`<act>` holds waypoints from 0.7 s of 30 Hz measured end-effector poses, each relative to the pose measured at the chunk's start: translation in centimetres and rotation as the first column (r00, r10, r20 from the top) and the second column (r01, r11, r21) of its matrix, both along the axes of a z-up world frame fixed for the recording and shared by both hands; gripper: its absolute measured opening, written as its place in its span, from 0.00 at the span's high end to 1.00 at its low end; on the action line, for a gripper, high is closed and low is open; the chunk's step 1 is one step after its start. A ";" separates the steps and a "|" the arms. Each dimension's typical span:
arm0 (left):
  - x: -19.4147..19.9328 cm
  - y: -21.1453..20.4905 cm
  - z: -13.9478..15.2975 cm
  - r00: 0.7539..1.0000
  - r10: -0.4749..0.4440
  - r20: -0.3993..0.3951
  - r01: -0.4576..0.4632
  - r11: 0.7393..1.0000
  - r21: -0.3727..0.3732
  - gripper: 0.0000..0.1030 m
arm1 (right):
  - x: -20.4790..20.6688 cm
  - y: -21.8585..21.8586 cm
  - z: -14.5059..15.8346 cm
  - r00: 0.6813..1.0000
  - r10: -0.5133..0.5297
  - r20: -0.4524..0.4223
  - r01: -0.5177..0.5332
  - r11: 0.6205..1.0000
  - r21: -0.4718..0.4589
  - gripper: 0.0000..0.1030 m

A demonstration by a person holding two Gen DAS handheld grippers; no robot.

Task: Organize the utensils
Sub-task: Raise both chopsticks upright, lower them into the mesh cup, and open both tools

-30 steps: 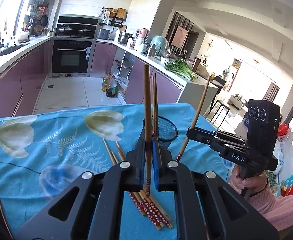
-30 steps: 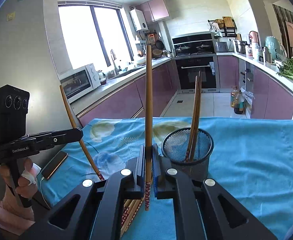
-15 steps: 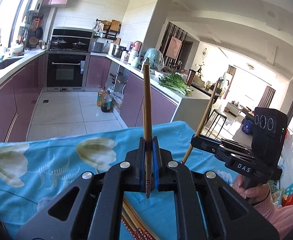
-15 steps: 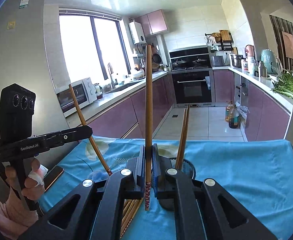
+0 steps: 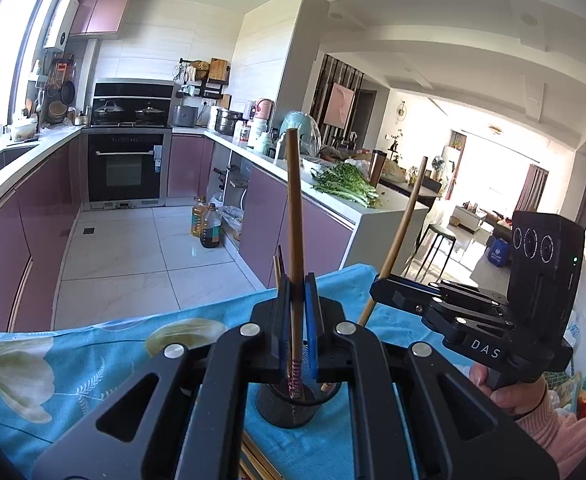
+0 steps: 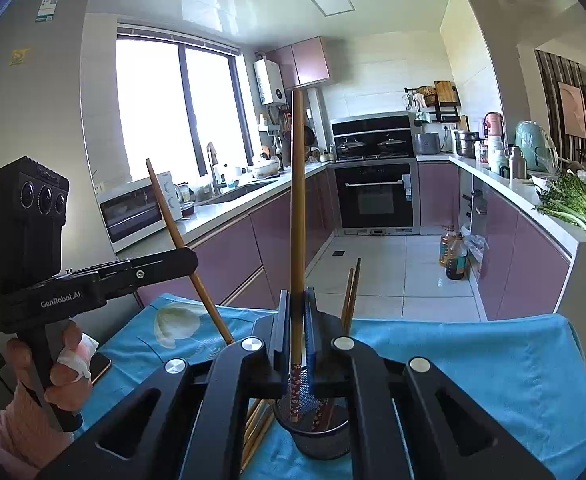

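My left gripper (image 5: pixel 297 292) is shut on a wooden chopstick (image 5: pixel 295 216) held upright, its patterned lower end over the black mesh holder (image 5: pixel 293 412). My right gripper (image 6: pixel 297 308) is shut on another upright chopstick (image 6: pixel 297 200), its patterned end inside the same mesh holder (image 6: pixel 317 436), which also holds two chopsticks (image 6: pixel 351 296). Each gripper shows in the other's view: the right gripper (image 5: pixel 385 292) and the left gripper (image 6: pixel 189 258), both gripping tilted chopsticks. Several loose chopsticks (image 6: pixel 259 424) lie on the blue cloth beside the holder.
The table is covered by a blue floral cloth (image 6: pixel 493 368). A phone (image 6: pixel 101 364) lies near its left edge. Kitchen counters, an oven (image 6: pixel 377 196) and oil bottles (image 5: pixel 207 226) on the floor stand beyond the table.
Both grippers have moved in over the mesh holder and tilted up. The chopsticks' patterned ends now hang at or inside its rim. Both stay shut.
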State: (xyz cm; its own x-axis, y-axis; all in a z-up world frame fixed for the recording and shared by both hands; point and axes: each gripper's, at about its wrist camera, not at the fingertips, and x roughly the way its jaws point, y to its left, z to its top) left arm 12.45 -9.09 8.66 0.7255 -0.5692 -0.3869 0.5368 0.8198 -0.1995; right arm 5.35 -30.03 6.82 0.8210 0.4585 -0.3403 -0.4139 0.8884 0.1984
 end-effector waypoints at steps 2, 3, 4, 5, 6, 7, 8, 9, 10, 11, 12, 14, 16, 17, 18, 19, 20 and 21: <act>0.5 -0.3 -0.6 1.000 -0.001 -0.009 0.001 1.000 0.016 0.93 | 0.6 0.1 -0.5 1.000 -0.011 -0.012 0.010 1.000 -0.012 0.95; 0.8 -0.6 -1.0 1.000 -0.003 -0.016 0.003 1.000 0.025 0.93 | 0.9 0.2 -0.8 1.000 -0.014 -0.020 0.014 1.000 -0.017 0.95; 1.0 -0.8 -1.3 1.000 -0.004 -0.022 0.005 0.999 0.033 0.93 | 1.1 0.2 -1.0 0.999 -0.016 -0.028 0.016 1.000 -0.021 0.95; 1.3 -1.0 -1.7 1.000 -0.001 -0.031 0.002 0.999 0.045 0.93 | 1.3 0.3 -1.5 0.999 -0.020 -0.040 0.019 1.000 -0.025 0.95; 1.6 -1.2 -2.1 0.999 -0.004 -0.041 0.006 0.998 0.056 0.93 | 1.5 0.4 -1.9 0.998 -0.021 -0.051 0.020 0.999 -0.030 0.95; 1.8 -1.4 -2.5 0.999 -0.007 -0.053 0.010 0.998 0.064 0.93 | 1.7 0.5 -2.1 0.998 -0.023 -0.057 0.021 0.999 -0.035 0.95; 2.1 -1.6 -2.8 0.998 -0.007 -0.060 0.011 0.997 0.072 0.93 | 2.2 0.6 -2.4 0.997 -0.027 -0.068 0.024 0.999 -0.040 0.95; 2.1 -1.7 -3.2 0.998 -0.010 -0.069 0.016 0.996 0.083 0.93 | 2.4 0.6 -2.7 0.996 -0.026 -0.081 0.023 0.999 -0.041 0.95; 2.2 -1.7 -3.5 0.997 -0.012 -0.076 0.019 0.996 0.091 0.93 | 2.6 0.7 -2.9 0.996 -0.026 -0.089 0.022 0.999 -0.043 0.95; 2.2 -1.8 -3.9 0.996 -0.012 -0.083 0.020 0.995 0.100 0.93 | 2.8 0.7 -3.3 0.994 -0.029 -0.101 0.025 0.999 -0.048 0.95; 2.5 -1.7 -4.1 0.996 -0.017 -0.090 0.026 0.994 0.107 0.93 | 3.0 0.8 -3.6 0.994 -0.030 -0.110 0.024 0.998 -0.049 0.95; 2.6 -1.9 -4.5 0.995 -0.024 -0.101 0.036 0.991 0.127 0.93 | 3.3 0.7 -4.2 0.991 -0.024 -0.134 0.017 0.999 -0.051 0.95; 3.0 -2.1 -4.8 0.993 -0.033 -0.111 0.049 0.988 0.146 0.93 | 3.5 0.7 -4.7 0.988 -0.024 -0.153 0.016 0.998 -0.057 0.95; 3.1 -2.3 -5.0 0.992 -0.039 -0.118 0.058 0.986 0.156 0.93 | 3.6 0.7 -5.0 0.986 -0.022 -0.168 0.012 0.998 -0.059 0.95; 3.2 -2.4 -5.2 0.991 -0.046 -0.126 0.067 0.984 0.164 0.93 | 3.8 0.6 -5.2 0.984 -0.021 -0.178 0.011 0.998 -0.061 0.95; 3.3 -2.5 -5.4 0.990 -0.054 -0.134 0.077 0.982 0.172 0.93 | 4.0 0.5 -5.4 0.982 -0.020 -0.190 0.008 0.998 -0.064 0.95; 3.4 -2.8 -5.6 0.988 -0.061 -0.142 0.086 0.980 0.177 0.93 | 4.0 0.5 -5.5 0.980 -0.020 -0.198 0.007 0.998 -0.066 0.95; 3.7 -3.0 -5.9 0.986 -0.069 -0.150 0.096 0.979 0.182 0.93 | 4.0 0.4 -5.6 0.978 -0.021 -0.207 0.007 0.998 -0.068 0.95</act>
